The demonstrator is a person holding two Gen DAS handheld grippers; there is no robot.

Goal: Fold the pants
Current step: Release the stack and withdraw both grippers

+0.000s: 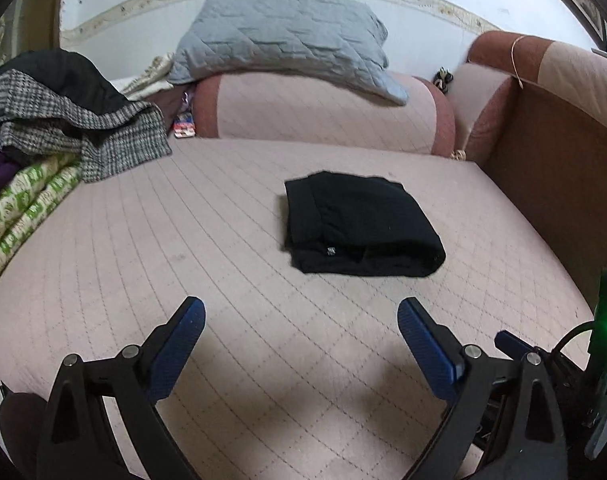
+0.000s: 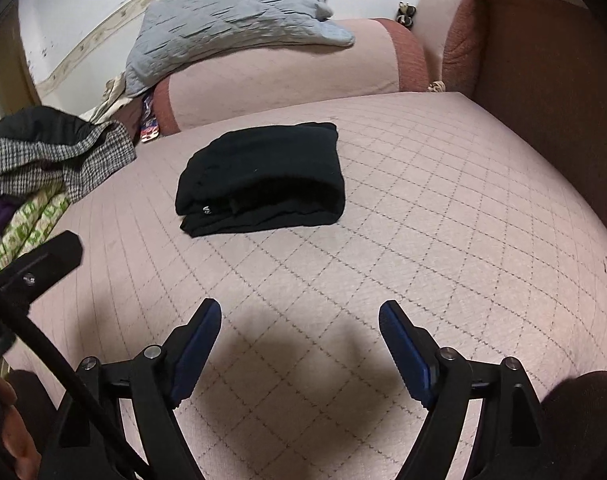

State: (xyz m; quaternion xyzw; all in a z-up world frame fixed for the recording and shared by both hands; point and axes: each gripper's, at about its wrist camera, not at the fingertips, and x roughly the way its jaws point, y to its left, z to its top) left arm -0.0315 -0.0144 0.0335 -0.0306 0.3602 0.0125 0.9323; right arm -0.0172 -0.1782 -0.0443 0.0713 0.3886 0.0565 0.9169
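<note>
Black pants [image 1: 359, 226] lie folded into a compact rectangle on the pink quilted mattress [image 1: 223, 240]; they also show in the right wrist view [image 2: 263, 180]. My left gripper [image 1: 301, 312] is open and empty, held above the mattress well short of the pants. My right gripper [image 2: 299, 316] is open and empty too, also short of the pants and apart from them. Part of the left gripper's body [image 2: 39, 264] shows at the left edge of the right wrist view.
A pile of clothes with a houndstooth garment [image 1: 83, 128] and a green patterned cloth [image 1: 23, 208] sits at the left. A pink bolster [image 1: 323, 108] with a grey quilted pillow [image 1: 287, 36] lies at the back. A brown bed frame [image 1: 563, 184] bounds the right.
</note>
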